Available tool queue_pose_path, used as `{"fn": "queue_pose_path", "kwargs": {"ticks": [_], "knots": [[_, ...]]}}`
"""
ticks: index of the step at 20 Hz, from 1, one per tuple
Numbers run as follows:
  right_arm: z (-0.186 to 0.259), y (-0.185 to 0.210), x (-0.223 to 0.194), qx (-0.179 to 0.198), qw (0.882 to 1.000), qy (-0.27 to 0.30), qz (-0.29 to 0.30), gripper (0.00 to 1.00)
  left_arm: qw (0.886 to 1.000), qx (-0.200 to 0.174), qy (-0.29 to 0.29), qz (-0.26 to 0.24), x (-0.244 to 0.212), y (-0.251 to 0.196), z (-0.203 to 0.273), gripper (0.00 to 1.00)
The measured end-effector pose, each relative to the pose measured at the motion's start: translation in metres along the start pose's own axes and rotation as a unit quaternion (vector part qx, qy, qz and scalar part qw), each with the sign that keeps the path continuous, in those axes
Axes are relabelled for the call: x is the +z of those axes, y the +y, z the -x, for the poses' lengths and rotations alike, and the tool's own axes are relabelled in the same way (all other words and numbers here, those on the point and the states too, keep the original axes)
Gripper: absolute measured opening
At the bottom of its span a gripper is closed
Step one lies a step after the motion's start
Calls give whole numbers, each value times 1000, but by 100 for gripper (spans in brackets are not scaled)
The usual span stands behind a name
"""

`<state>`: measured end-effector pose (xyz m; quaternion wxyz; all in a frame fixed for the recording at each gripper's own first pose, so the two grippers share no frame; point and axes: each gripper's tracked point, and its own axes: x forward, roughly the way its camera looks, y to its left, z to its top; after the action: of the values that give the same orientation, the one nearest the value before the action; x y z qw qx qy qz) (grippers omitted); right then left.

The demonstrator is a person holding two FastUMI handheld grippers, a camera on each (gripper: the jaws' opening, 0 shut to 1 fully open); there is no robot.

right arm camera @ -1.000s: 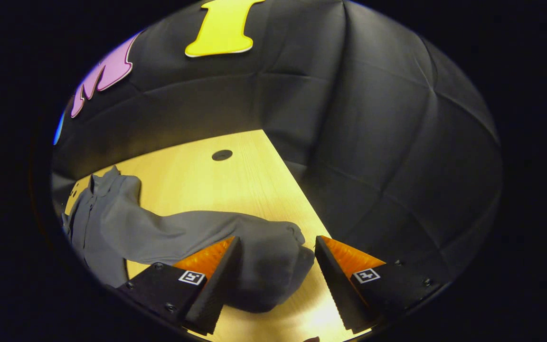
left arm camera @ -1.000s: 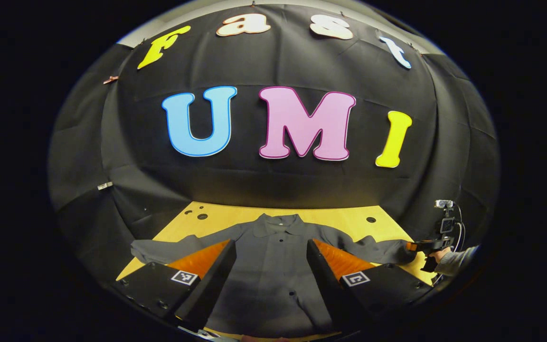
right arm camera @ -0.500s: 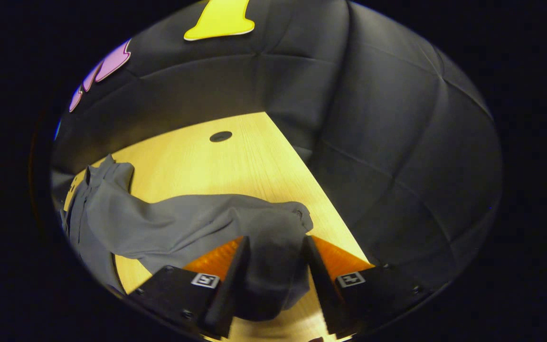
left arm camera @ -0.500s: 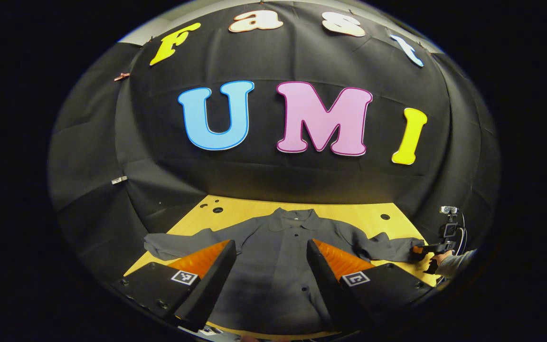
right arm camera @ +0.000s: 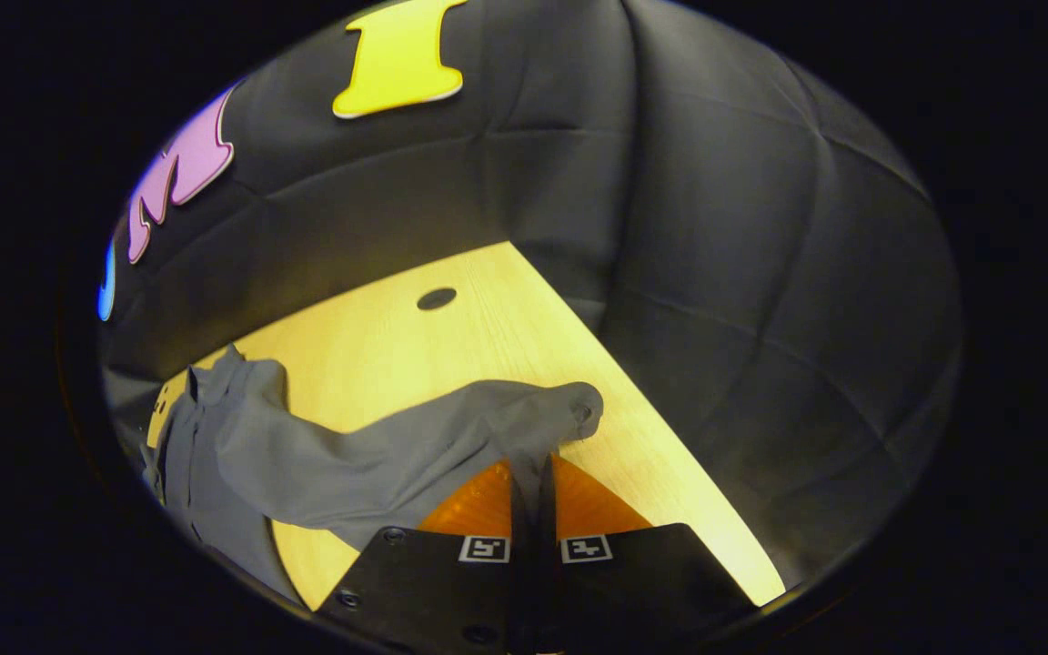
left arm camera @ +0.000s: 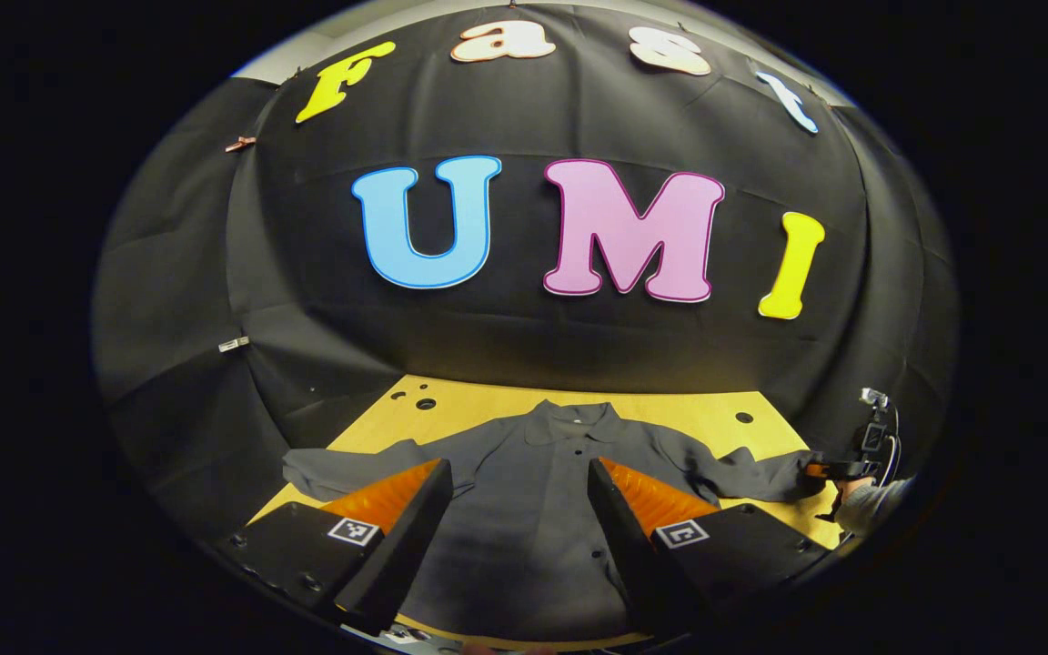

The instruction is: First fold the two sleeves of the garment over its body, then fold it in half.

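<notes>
The right gripper point(right arm camera: 533, 473) is pinching the right sleeve cuff point(right arm camera: 549, 420) of a grey button-up shirt point(left arm camera: 524, 491) lying spread on the wooden surface point(right arm camera: 415, 346); the left gripper point(left arm camera: 517, 496) is hovering with fingers released over the shirt's near hem.

No readable text, brand or number stands on any object here. Small square coded markers point(left arm camera: 352, 531) sit on the gripper fingers.

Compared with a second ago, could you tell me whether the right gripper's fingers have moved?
Yes. The right gripper has closed: its jaws, then wide apart on the table, now pinch the sleeve near its cuff.
</notes>
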<state>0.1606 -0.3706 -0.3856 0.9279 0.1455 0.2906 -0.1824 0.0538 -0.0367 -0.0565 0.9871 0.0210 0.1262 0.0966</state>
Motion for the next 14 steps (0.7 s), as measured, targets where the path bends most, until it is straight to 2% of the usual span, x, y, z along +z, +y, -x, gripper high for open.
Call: {"fn": "queue_pose_path", "kwargs": {"ticks": [3, 8, 11, 14], "knots": [[43, 5, 32, -13, 998, -53, 18, 5, 1000, -18, -2, 4, -5, 11, 0, 95], [133, 40, 72, -11, 992, -121, 16, 5, 997, -77, -12, 11, -6, 37, -9, 95], [180, 76, 86, -12, 989, -149, 16, 5, 994, -102, -20, 18, -5, 69, -15, 95], [220, 134, 94, 4, 984, -174, 20, 6, 992, -120, -28, 22, -8, 104, -18, 95]]}}
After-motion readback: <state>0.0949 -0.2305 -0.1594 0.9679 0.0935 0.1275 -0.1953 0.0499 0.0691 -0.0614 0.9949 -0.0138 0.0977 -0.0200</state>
